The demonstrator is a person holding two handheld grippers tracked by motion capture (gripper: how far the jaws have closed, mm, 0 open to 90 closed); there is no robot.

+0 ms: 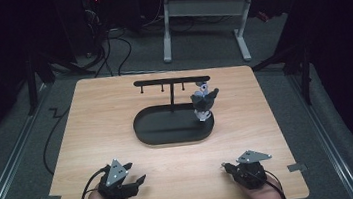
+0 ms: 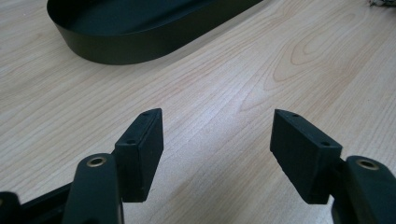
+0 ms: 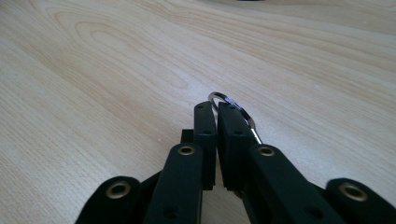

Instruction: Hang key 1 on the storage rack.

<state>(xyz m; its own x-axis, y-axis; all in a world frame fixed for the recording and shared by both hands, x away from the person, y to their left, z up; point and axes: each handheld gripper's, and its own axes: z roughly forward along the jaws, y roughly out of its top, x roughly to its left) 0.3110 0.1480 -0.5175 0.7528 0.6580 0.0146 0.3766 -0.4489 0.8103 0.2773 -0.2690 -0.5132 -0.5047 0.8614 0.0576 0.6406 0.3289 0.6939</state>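
My right fingers point(image 3: 217, 112) pinch a metal key ring point(image 3: 233, 103) near the table's point(image 1: 116, 116) front right corner; my left fingers point(image 2: 217, 140) are spread, empty. Hanging it on the rack point(image 1: 170, 81) remains.

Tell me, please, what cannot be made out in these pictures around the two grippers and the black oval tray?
- Thin metal key ring, right gripper view: the shut right gripper covers most of it; anything attached is hidden.
- Small grey figure by the black hook stand, high view: too small to identify.
- Black oval tray, left gripper view: cut off by the top edge, beyond the open left gripper.
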